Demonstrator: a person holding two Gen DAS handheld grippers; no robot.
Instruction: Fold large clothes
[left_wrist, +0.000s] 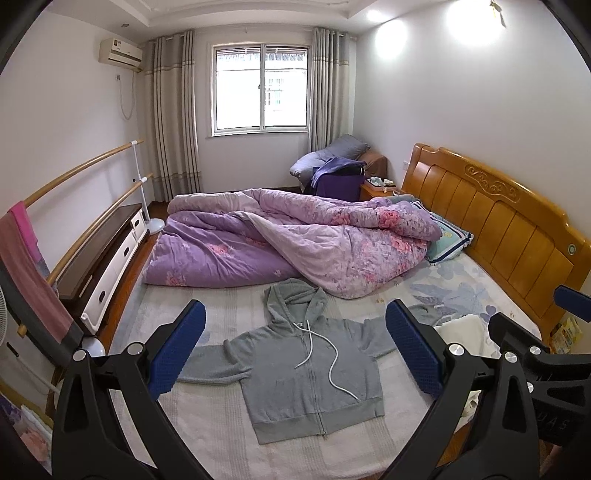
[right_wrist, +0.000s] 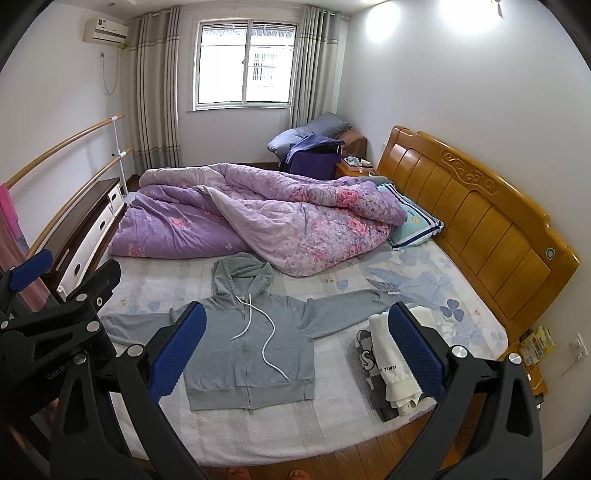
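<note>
1 grey hoodie (left_wrist: 295, 369) lies flat on the bed sheet (left_wrist: 207, 435), front up, zipped, hood toward the quilt, both sleeves spread out sideways, white drawstring (right_wrist: 258, 332) trailing across the chest. My left claw (left_wrist: 295, 347) hangs above it with its 2 blue pads (left_wrist: 177, 343) spread wide, holding nothing. My right claw (right_wrist: 299, 347) is likewise spread wide and holds nothing, above the hoodie and the stack beside it. Just right of the hoodie, near its sleeve, sits a small stack of folded clothes (right_wrist: 388, 365), white on top of grey. Beyond the hood, a purple floral quilt (left_wrist: 295, 240) is bunched across the bed, touching a pillow (right_wrist: 413, 225) at the wooden headboard (right_wrist: 480, 221). A window (left_wrist: 260, 88) with curtains (left_wrist: 170, 122) stands on the far wall.
</note>
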